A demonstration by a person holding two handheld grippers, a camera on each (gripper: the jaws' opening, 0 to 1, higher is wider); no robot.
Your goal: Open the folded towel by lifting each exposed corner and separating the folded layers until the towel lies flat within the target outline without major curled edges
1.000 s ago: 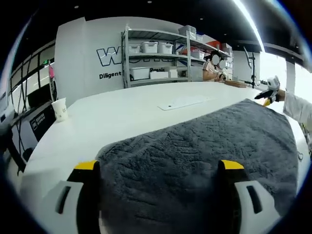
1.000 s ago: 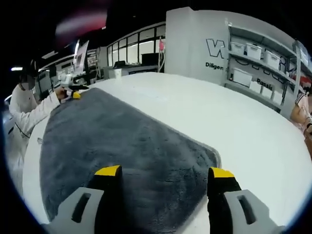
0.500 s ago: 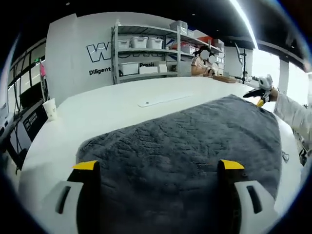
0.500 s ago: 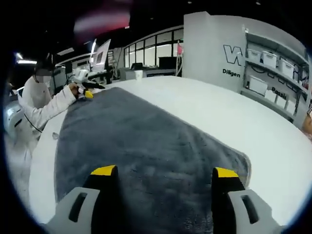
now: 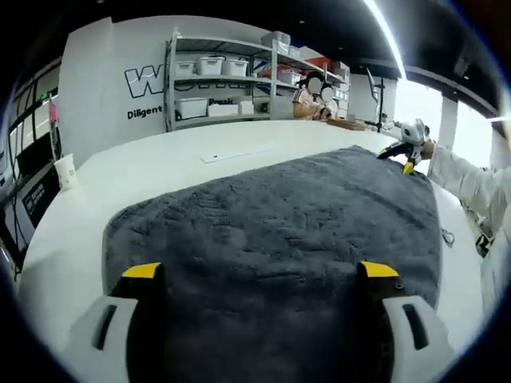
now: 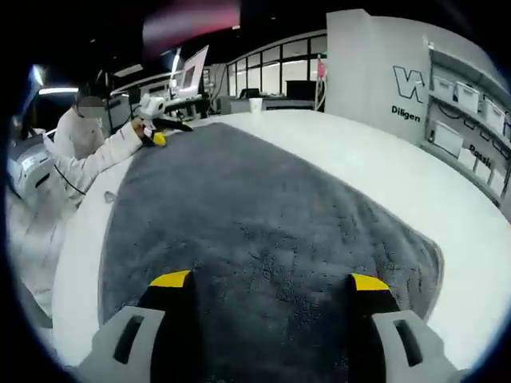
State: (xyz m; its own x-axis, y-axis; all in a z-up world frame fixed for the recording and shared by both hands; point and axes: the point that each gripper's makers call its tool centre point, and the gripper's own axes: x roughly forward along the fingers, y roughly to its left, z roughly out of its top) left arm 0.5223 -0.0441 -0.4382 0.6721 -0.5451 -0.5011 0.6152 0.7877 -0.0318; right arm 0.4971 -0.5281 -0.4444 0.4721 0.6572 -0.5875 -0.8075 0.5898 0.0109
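A dark grey plush towel (image 5: 279,207) lies spread in one flat sheet on the white round table (image 5: 160,167). My left gripper (image 5: 260,271) hovers over one end of it, jaws wide apart and open, nothing pinched. The right gripper (image 6: 270,281) hangs over the opposite end of the towel (image 6: 255,207), also open with yellow tips apart. Across the towel, the right gripper (image 5: 403,152) appears in the left gripper view at the far corner. The left gripper (image 6: 156,132) appears likewise in the right gripper view, held by a white-sleeved arm.
A paper cup (image 5: 64,169) stands near the table's edge and a thin white sheet (image 5: 231,153) lies beyond the towel. Metal shelves with white bins (image 5: 223,80) line the back wall. A person (image 5: 307,100) sits behind the table. White table surface rings the towel.
Both views have swung and come in over the towel, so more of it shows, with the shelves shifted left in the left gripper view. Jaws stay wide apart. The towel lies as before.
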